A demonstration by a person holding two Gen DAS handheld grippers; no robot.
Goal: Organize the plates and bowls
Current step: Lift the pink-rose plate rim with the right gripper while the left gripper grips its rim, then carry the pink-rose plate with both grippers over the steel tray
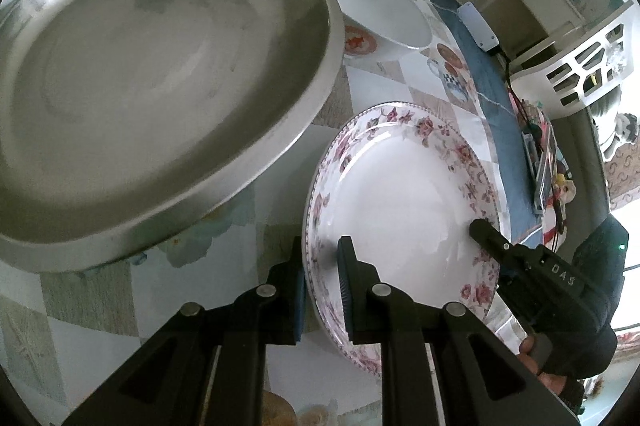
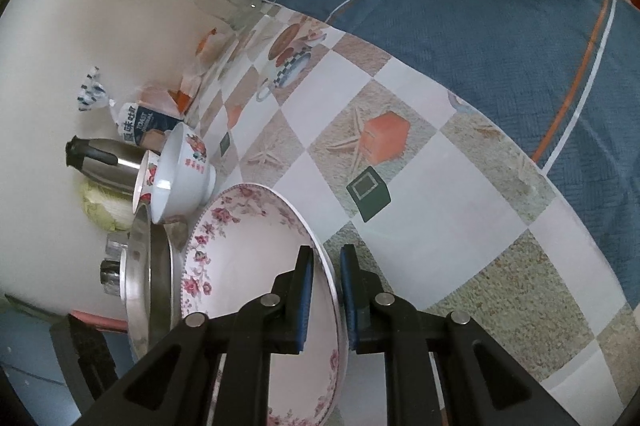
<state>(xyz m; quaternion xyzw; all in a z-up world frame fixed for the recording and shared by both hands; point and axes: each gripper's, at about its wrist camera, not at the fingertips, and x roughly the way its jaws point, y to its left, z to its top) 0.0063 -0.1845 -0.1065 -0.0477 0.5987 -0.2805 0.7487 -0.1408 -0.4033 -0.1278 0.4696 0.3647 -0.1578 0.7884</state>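
A white plate with a pink floral rim (image 1: 400,202) is held between both grippers above the checked tablecloth. My left gripper (image 1: 322,266) is shut on its near rim. My right gripper (image 2: 326,286) is shut on the opposite rim of the same plate (image 2: 248,266); it also shows in the left wrist view (image 1: 486,232). A large steel plate (image 1: 152,86) lies to the left, and shows edge-on in the right wrist view (image 2: 140,290). A plain white bowl (image 1: 372,6) sits behind. Two stacked floral bowls (image 2: 182,174) stand near the wall.
A steel kettle (image 2: 104,162), a cabbage (image 2: 104,210), and a bread bag (image 2: 148,122) stand by the wall. A blue cloth (image 2: 480,26) covers the far table part. A white basket (image 1: 588,66) stands off the table.
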